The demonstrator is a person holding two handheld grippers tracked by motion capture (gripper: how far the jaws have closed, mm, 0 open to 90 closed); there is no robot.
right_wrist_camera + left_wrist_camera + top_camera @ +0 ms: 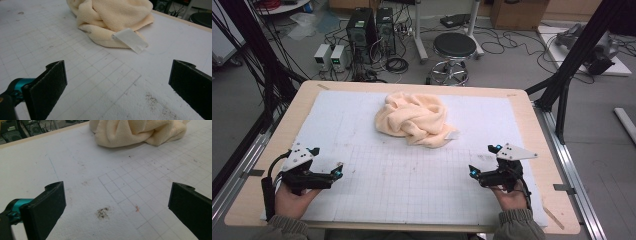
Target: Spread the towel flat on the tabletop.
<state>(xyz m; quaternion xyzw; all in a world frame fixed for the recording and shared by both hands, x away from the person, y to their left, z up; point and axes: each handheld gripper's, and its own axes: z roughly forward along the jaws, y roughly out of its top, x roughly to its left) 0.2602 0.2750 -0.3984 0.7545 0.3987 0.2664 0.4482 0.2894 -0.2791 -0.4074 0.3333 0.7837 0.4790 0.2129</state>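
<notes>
A crumpled cream towel (414,119) lies in a heap on the white gridded mat (412,185), past the middle of the table. It also appears at the top of the left gripper view as the towel (135,131), and in the right gripper view as the towel (110,17) with a white label (131,40) sticking out at its near edge. My left gripper (327,165) rests low at the near left, open and holding nothing. My right gripper (484,160) sits at the near right, also open with nothing between its jaws. Both point toward the towel from a distance.
The mat covers a wooden table (532,130) with bare edges all round. Dirt smudges (103,213) mark the mat near the left gripper. Beyond the table stand a black stool (454,47), computer towers (362,30), cables and black frame posts (577,55).
</notes>
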